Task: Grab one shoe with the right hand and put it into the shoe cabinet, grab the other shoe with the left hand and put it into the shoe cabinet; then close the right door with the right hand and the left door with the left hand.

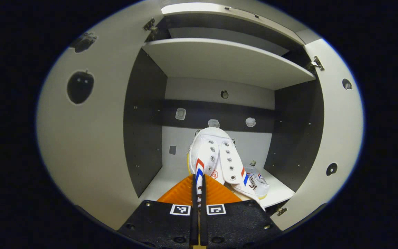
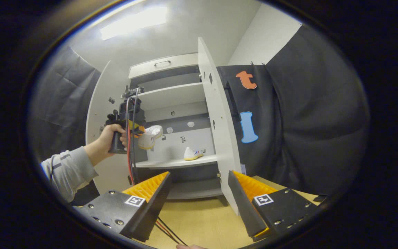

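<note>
The left tongs (image 1: 199, 188) pinch the second shoe (image 1: 216, 152) inside the cabinet (image 1: 226, 58); next they should set it down beside the first shoe (image 2: 192, 154), while the right tongs (image 2: 199, 197) wait spread wide.

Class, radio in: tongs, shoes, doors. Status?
Left tongs shut on second shoe, at cabinet. Right tongs open. First shoe shelved. Both doors open.

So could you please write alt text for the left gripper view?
The left gripper is shut on a white shoe, holding it inside the open shoe cabinet. A second shoe already lies on the lower shelf, to the right.
</note>
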A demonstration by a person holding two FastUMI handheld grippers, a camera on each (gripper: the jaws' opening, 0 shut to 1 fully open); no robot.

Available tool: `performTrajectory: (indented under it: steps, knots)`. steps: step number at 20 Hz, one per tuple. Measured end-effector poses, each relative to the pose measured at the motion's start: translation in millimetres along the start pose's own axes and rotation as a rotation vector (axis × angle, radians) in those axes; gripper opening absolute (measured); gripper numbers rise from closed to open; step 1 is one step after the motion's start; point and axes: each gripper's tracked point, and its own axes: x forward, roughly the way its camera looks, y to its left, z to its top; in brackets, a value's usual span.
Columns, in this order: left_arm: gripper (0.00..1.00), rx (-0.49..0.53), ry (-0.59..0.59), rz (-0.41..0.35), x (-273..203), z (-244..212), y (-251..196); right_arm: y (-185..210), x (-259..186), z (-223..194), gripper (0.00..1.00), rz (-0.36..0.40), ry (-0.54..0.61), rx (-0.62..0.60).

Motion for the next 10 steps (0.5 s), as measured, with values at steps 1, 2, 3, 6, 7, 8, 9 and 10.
performTrajectory:
  steps: [1,2,3,6,7,8,9,10]
  knots:
    - [0.02,-0.002,0.024,-0.006,9,-9,-1,1,2,0,0.98,0.004,-0.006,0.004]
    - [0.02,-0.025,0.049,-0.006,22,-19,-1,1,3,-1,0.98,0.004,-0.004,0.01]
    - [0.02,-0.041,0.07,-0.005,33,-28,-2,1,5,-4,0.98,0.007,0.002,0.017]
    - [0.03,-0.006,0.096,0.026,61,-40,9,-5,13,-10,0.98,-0.007,0.014,0.018]
    - [0.03,0.011,0.095,0.039,71,-42,10,-7,14,-13,0.98,-0.017,0.02,0.012]
    - [0.03,0.028,0.101,0.046,82,-46,11,-9,16,-15,0.98,-0.023,0.022,0.012]
    - [0.03,0.046,0.103,0.045,91,-49,11,-9,19,-17,0.98,-0.025,0.026,0.013]
    - [0.03,0.065,0.111,0.051,104,-53,13,-9,21,-19,0.98,-0.028,0.031,0.017]
